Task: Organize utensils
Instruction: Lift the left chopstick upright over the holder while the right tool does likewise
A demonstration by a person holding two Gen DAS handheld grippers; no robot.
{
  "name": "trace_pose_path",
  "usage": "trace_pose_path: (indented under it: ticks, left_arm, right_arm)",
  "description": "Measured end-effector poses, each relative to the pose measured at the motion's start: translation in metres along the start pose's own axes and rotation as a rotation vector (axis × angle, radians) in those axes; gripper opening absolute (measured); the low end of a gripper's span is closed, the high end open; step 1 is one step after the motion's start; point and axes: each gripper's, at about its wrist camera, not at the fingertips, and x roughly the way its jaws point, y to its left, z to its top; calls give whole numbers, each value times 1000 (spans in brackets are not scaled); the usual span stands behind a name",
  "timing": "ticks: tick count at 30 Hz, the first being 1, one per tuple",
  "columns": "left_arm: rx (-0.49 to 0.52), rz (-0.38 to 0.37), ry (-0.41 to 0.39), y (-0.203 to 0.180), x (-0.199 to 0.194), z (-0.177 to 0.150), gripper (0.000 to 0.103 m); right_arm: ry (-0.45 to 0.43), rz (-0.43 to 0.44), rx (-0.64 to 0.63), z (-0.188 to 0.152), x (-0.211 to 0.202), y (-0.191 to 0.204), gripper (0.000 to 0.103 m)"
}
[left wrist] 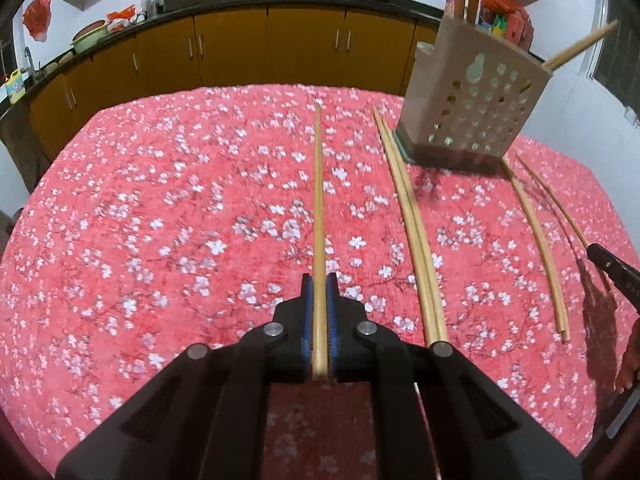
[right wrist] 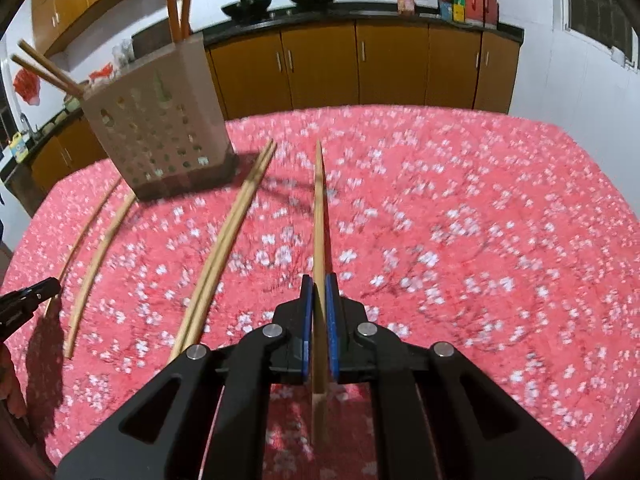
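Left wrist view: left gripper [left wrist: 319, 284] clamped on one wooden chopstick [left wrist: 318, 208], held near its butt end, tip pointing to the tablecloth's [left wrist: 160, 220] far edge. Likely light, stiff, smooth; apt to pivot when held at one end. A chopstick pair [left wrist: 408, 216] lies just right of it; two loose sticks [left wrist: 536, 240] toward the right edge. Perforated utensil holder [left wrist: 468, 108] stands near the far right corner, already holding sticks. Right wrist view: right gripper [right wrist: 319, 284] closed on a second chopstick [right wrist: 319, 216], gripped farther up its length; holder [right wrist: 160, 120] at far left, with lying pair [right wrist: 228, 236] between.
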Motion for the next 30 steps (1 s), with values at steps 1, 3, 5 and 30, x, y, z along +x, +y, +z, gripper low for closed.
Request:
trace_pose_path:
  ticks: [1,3,5,30]
  left_arm:
    - [0,-5,-12,2,-4,1,8]
    - [8,-7,-43,1,-18,5,8]
    - [15,-8,-74,1,-31,10,8]
    - [36,-121,-419,-4,-160,77,8]
  right_arm:
    - [-14,1,3,3,-5,-1,8]
    - [-49,5,9,10,-18,-4,8]
    - [-81,7,13,17,-27,-6,8]
    - [-372,69,-7,84,-121,5,7]
